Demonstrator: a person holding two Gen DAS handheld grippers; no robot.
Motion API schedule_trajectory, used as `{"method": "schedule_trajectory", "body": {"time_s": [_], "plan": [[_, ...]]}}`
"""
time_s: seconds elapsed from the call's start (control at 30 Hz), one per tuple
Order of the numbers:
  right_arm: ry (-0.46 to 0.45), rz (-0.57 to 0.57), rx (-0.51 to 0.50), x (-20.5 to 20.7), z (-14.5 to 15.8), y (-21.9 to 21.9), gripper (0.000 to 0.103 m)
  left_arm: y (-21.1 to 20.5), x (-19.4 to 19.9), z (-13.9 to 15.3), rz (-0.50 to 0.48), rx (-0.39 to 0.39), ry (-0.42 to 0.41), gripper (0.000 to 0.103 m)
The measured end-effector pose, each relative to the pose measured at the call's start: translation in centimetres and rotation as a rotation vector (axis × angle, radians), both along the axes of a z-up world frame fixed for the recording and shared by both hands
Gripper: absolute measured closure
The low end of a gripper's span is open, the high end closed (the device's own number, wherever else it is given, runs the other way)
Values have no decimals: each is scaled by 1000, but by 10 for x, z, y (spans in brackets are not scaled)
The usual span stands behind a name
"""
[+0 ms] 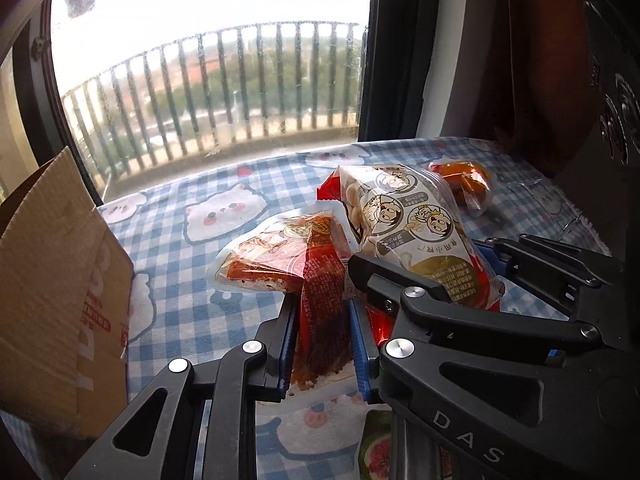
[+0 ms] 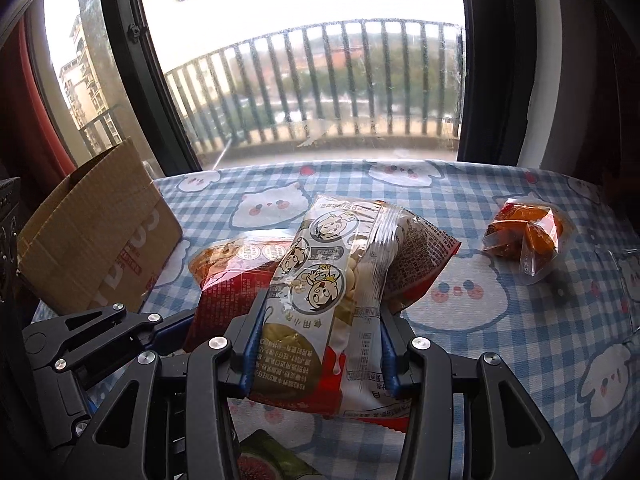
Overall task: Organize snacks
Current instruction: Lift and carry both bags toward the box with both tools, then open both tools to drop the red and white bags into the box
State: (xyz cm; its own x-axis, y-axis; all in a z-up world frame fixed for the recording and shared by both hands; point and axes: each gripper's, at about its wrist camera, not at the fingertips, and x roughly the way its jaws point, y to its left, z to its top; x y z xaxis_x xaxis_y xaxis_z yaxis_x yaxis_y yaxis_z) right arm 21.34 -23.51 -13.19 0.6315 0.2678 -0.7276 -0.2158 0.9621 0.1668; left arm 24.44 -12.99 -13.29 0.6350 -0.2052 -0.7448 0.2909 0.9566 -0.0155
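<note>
we clamp the red snack pouch [image 1: 320, 300] and cartoon snack bag [image 2: 320, 300], jaws closed on each, bound for the cardboard box [image 2: 96, 240] at left.

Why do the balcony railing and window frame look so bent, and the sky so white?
Left wrist view: the fisheye lens bows the railing and window frame; the daylight sky is blown out. Right wrist view: same curving of the railing, same white glare.

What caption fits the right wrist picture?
Right tongs grip a cartoon snack bag above the checked tablecloth.
</note>
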Motion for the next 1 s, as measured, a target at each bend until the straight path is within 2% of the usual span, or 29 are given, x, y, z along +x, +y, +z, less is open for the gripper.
{"method": "schedule_trajectory", "body": {"time_s": [0.43, 0.77, 1.0], "plan": [[-123, 7, 5, -51, 56, 27, 53, 31, -57, 52, 21, -25, -126, 80], [-224, 44, 7, -81, 93, 66, 53, 73, -98, 88, 68, -40, -229, 81], [-271, 53, 5, -88, 115, 101, 53, 107, -110, 103, 89, -61, -278, 81]]}}
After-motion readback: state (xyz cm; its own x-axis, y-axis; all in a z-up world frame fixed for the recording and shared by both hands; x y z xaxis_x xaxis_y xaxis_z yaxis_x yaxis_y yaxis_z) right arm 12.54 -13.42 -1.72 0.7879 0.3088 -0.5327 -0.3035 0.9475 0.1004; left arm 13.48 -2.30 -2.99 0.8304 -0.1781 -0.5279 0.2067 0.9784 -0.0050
